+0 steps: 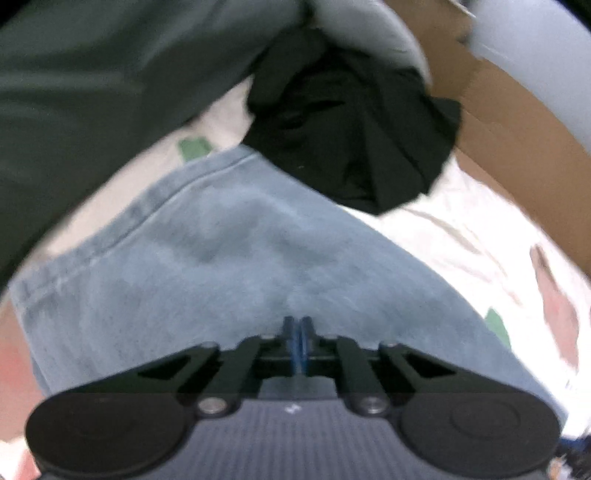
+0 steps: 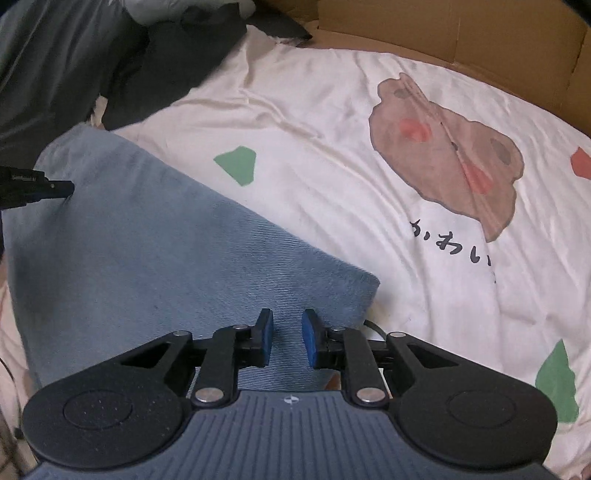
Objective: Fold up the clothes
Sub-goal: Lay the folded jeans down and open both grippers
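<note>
White cotton bedsheet [image 2: 332, 184] with printed brown bear, green and red patches and black handwritten characters covers the surface, wrinkled. Brown cardboard box wall [image 2: 461, 33] runs along the far edge of the sheet. Dark grey-green garment [image 1: 92, 92] lies piled at far left, partly over the sheet. Folded light blue denim piece [image 2: 147, 251] lies flat on the sheet, left of the bear print, one corner pointing toward the right gripper. Crumpled black cloth [image 1: 351, 129] sits just beyond the denim's far edge, touching it, with pale grey fabric [image 1: 369, 29] above it. Left gripper [image 1: 297, 326] is down on the denim, jaws pressed together, blue pads meeting; whether any denim is pinched between them cannot be told, blur. In the right wrist view its tip touches the denim near the far left corner. Right gripper [image 2: 287, 325] hovers over the denim's near corner, jaws slightly apart, blue pads [image 2: 308, 339] gripping nothing.
</note>
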Tool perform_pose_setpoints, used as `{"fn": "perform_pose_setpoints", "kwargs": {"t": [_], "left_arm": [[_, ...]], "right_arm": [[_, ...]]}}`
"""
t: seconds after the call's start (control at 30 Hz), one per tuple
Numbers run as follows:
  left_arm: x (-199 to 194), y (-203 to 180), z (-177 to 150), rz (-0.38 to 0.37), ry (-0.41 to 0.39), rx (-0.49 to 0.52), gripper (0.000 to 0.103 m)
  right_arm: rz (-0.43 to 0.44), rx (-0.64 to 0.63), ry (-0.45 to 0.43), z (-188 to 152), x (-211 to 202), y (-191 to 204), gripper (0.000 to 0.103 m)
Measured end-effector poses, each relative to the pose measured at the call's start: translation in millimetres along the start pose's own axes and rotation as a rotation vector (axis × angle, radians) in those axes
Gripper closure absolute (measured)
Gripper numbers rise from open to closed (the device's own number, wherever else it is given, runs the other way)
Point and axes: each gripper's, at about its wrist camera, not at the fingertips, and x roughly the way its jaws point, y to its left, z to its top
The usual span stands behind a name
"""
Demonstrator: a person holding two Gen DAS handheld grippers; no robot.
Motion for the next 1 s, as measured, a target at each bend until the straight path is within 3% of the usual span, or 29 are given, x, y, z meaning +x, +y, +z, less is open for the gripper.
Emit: {"fn": "perform_pose_setpoints", "kwargs": {"t": [0.17,0.27,0.6,0.83,0.93,1.0], "left_arm": [[-7,-1,8,0.015,-0.014,0.003,0.1],[-17,-1,13,-0.026,-0.037,0.016,0.096],[-27,9,15,-0.011,-0.104,0.007,0.094],[-4,19,22,0.002,-0.077,-0.048,0.093],[-9,13,25,-0.005,-0.058,-0.029,0.087],[-13,10,21,-0.01,-0.056,-0.013,0.086]], "right_arm": [[-0.025,0.088,-0.053,3,1,-15,0.091],[-0.037,0.099,-0.07,1,-1,-14,0.091],[-0.073,0.135,-0.098,-4,-6,-16,0.088],[-0.028,0.222,-0.093,-13,6,-24,0.088],[-0.031,0.205,-0.073,-16,1,-20,0.088],[-0.03,0.176,-0.067,-20,-5,-14,0.08]]}}
